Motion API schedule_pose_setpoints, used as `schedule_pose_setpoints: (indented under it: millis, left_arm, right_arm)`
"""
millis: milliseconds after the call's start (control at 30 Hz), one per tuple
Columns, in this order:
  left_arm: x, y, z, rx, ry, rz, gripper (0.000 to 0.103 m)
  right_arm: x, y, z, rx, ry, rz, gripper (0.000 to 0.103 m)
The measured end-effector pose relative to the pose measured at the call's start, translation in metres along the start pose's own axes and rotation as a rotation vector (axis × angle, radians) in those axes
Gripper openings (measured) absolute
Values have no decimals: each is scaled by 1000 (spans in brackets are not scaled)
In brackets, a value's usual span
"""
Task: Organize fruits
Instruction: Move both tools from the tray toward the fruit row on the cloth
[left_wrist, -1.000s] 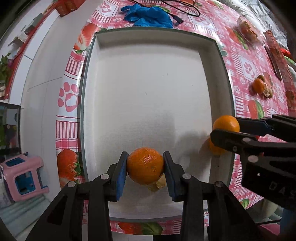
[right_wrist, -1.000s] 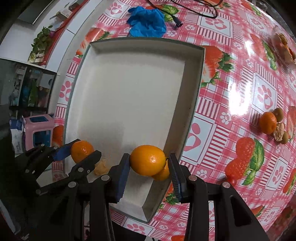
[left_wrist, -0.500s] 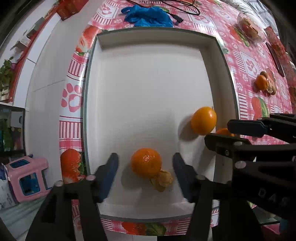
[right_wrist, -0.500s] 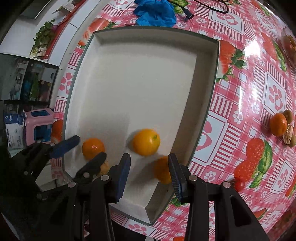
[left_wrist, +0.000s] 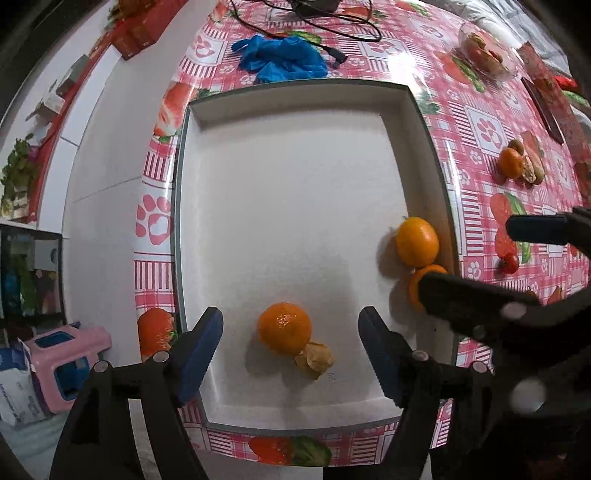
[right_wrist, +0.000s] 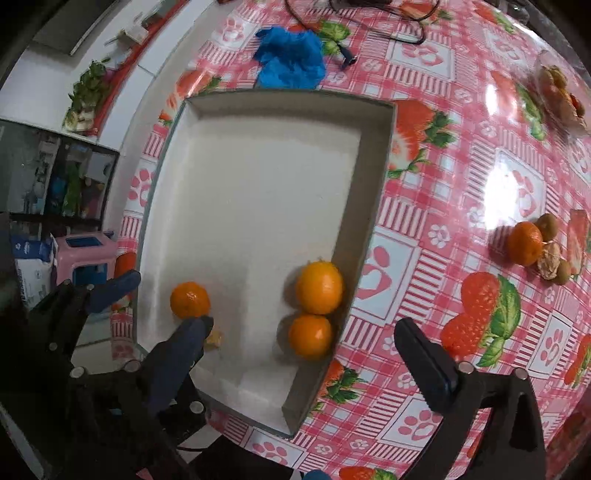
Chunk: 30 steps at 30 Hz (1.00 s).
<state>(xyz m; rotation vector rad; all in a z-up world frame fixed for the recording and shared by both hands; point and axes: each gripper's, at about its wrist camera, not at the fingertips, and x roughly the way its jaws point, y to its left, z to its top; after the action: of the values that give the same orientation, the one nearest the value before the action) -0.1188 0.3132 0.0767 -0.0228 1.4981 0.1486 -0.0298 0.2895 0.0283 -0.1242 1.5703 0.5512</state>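
A white tray (left_wrist: 295, 206) lies on the pink patterned table. An orange (left_wrist: 284, 328) rests near its front beside a small husked fruit (left_wrist: 314, 360). Two more oranges (left_wrist: 416, 242) (left_wrist: 419, 286) sit against the tray's right wall. My left gripper (left_wrist: 291, 350) is open and empty, raised above the front orange. My right gripper (right_wrist: 306, 354) is open wide and empty over the tray's right front corner, above the two oranges (right_wrist: 319, 288) (right_wrist: 310, 336). The front orange (right_wrist: 189, 300) and the tray (right_wrist: 258, 177) show in the right wrist view too.
On the table to the right lie another orange (right_wrist: 524, 243) with several small fruits (right_wrist: 548, 260), and a bowl of fruit (left_wrist: 484, 53) at the back. A blue glove (left_wrist: 284, 59) and a black cable (left_wrist: 332, 22) lie behind the tray. A pink stool (left_wrist: 59, 365) stands on the floor left.
Both grippers opened and let their oranges go into the tray. The right one's orange rolled to the right wall. Both grippers have pulled back and up, opening wider.
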Motion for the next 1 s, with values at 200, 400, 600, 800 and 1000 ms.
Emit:
schedule_pose_setpoints:
  millis: [200,400,600,800,1000]
  left_arm:
    - [-12,-13,-2,39,1,-4,79]
    - [-15,-24,3,72,-13,-17,79]
    - [-13,-47,4,118,2,-20,79]
    - [-22,-76,6,184,-12,-16,79]
    - [-27,-98,13,219,-20,-11,80]
  right_arm:
    - [-18,-29,-8,62,-23,-9,103]
    - [-32,-80,-32,161,-38,-51,103]
    - [-24,-160,-82,372,35,-141,103]
    - [-15,-194,-117,450,83,-158,103]
    - [-21,-223,-138,496,81,-134,103]
